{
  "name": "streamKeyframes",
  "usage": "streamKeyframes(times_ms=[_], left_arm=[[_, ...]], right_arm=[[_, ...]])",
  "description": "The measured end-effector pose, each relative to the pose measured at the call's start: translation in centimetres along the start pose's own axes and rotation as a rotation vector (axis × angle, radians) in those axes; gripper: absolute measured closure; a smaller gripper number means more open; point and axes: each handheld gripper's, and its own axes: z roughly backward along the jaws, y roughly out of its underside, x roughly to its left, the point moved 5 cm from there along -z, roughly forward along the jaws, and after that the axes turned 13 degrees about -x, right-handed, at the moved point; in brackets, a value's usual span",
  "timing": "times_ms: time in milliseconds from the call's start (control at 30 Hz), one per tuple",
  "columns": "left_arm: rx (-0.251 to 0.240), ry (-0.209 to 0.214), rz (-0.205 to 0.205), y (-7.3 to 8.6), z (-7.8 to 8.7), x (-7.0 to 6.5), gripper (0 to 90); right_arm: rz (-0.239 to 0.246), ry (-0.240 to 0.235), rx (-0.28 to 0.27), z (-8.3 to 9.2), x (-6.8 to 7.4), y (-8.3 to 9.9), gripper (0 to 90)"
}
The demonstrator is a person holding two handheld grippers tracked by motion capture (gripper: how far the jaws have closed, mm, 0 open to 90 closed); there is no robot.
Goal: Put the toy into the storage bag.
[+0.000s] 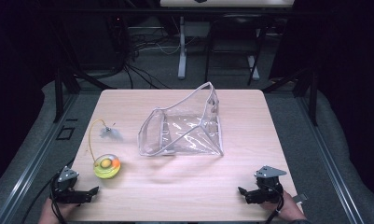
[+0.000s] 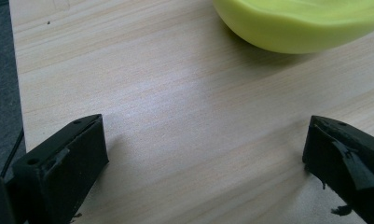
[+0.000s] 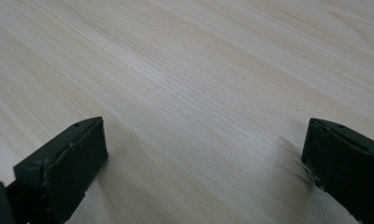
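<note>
Grippers, two, left (image 1: 92, 192) and right (image 1: 243, 192), fingers wide; one yellow toy (image 1: 107, 166), one clear pouch (image 1: 182, 128).

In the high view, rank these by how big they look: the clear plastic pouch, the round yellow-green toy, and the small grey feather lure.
1. Clear plastic pouch, easily the largest, standing open mid-table.
2. Round yellow-green toy, far smaller, near the left gripper.
3. Small grey feather lure, smallest, though blurry and slightly farther from the camera, so the gap is unsure.

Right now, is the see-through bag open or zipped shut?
Open. The clear bag lies on the table, its white-edged mouth gaping wide toward the left.
</note>
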Motion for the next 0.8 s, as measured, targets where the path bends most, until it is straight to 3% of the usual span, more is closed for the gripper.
streamKeyframes(times_ms=[433, 667, 800], left_arm=[[0.0, 0.002, -0.003, 0.01, 0.01, 0.02, 0.0], [0.064, 0.014, -0.011, -0.3, 0.03, 0.03, 0.0], [0.072, 0.05, 0.022, -0.54, 0.38, -0.07, 0.1]], right_arm=[[0.0, 0.0, 0.002, 0.01, 0.0, 0.0, 0.0], [-0.001, 0.0, 0.001, 0.01, 0.0, 0.0, 0.0], [-0.001, 0.0, 0.001, 0.0, 0.0, 0.0, 0.0]])
